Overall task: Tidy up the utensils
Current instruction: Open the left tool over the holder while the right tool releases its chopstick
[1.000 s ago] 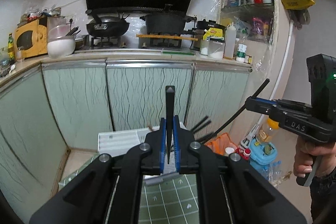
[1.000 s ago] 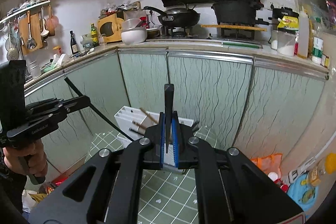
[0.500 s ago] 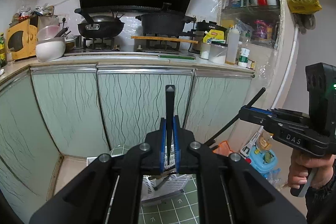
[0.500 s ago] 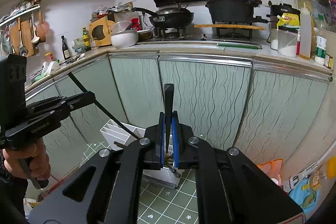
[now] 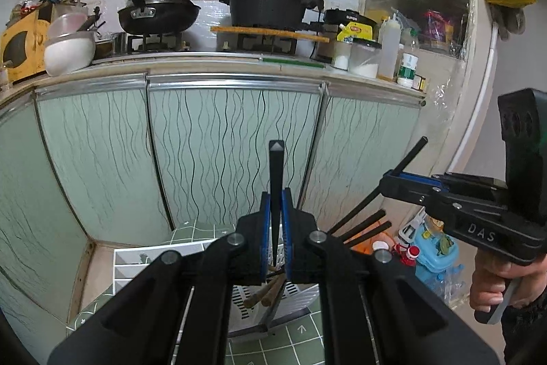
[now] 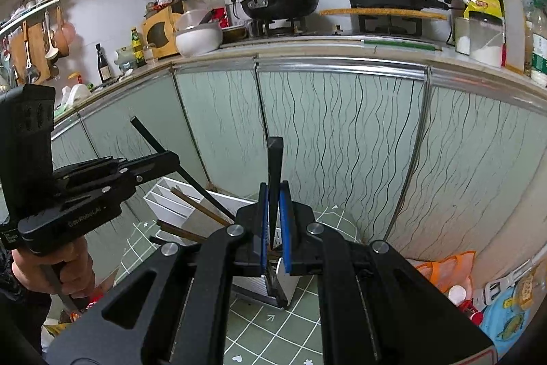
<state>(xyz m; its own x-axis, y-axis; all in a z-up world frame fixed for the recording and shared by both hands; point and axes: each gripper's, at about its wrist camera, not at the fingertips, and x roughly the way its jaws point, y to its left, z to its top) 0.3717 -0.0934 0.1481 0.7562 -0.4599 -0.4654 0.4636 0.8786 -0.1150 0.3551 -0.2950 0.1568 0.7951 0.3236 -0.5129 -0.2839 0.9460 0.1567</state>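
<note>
Grippers, left [image 5: 275, 228] and right [image 6: 275, 228], each clamp one black chopstick above the white utensil rack [image 5: 154, 257] at 6 o'clock; tilted tips could miss their slot.

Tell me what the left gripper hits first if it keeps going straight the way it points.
Probably the white utensil holder on the green mat: the left gripper, shut on a black chopstick, angles down toward it. Depth is unclear.

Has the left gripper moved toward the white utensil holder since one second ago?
Yes. The left gripper, shut on a black chopstick, has come forward and down: the white utensil holder sits nearer under it, beside the cabinet doors.
</note>
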